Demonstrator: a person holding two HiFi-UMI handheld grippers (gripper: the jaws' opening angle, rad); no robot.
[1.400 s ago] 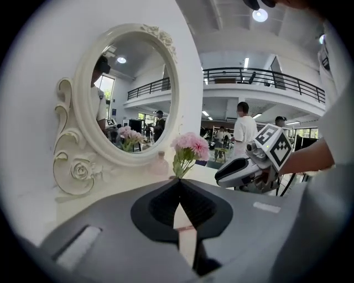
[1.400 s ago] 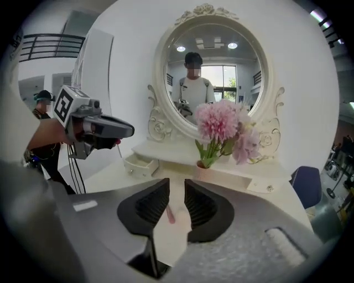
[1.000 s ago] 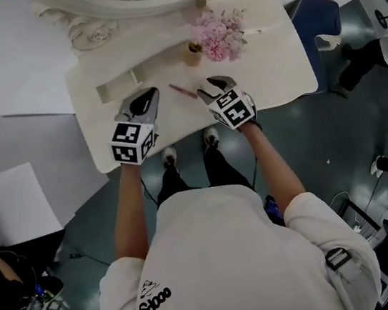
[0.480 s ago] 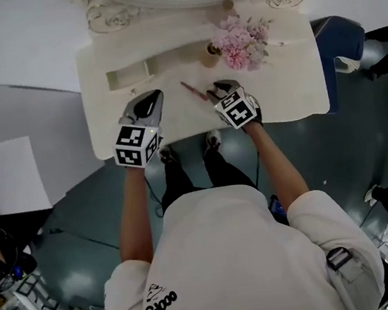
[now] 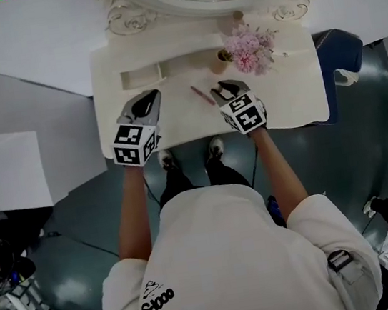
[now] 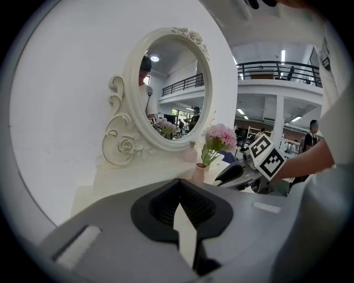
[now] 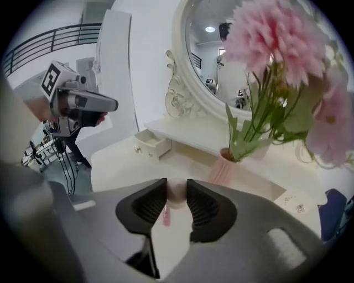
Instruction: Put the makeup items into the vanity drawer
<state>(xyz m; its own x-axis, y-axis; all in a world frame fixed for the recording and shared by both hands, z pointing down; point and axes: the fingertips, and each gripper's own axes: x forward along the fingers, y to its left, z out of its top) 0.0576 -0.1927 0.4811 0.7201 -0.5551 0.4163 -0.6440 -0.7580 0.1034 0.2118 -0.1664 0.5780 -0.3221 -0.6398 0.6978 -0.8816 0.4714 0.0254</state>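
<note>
On the cream vanity table [image 5: 294,99] a thin pink makeup stick [image 5: 203,95] lies just left of my right gripper [image 5: 222,89]. In the right gripper view a pale round makeup item [image 7: 176,192] sits between the tips of the right gripper [image 7: 176,187]. The jaws are closing and both pads touch it. The pink stick [image 7: 165,215] shows in the gap below. The small drawer [image 5: 140,75] stands open at the back left of the table. My left gripper [image 5: 144,104] hovers over the front left, shut and empty, its tips meeting [image 6: 178,182].
A small vase [image 5: 224,56] with pink flowers [image 5: 254,46] stands behind the right gripper, close to its tips. The oval mirror [image 6: 168,88] with its carved frame rises at the table's back edge. A blue chair [image 5: 337,50] sits to the right of the table.
The head camera has swung, so the table now sits further right in view. Both grippers keep nearly the same places over the table's front.
</note>
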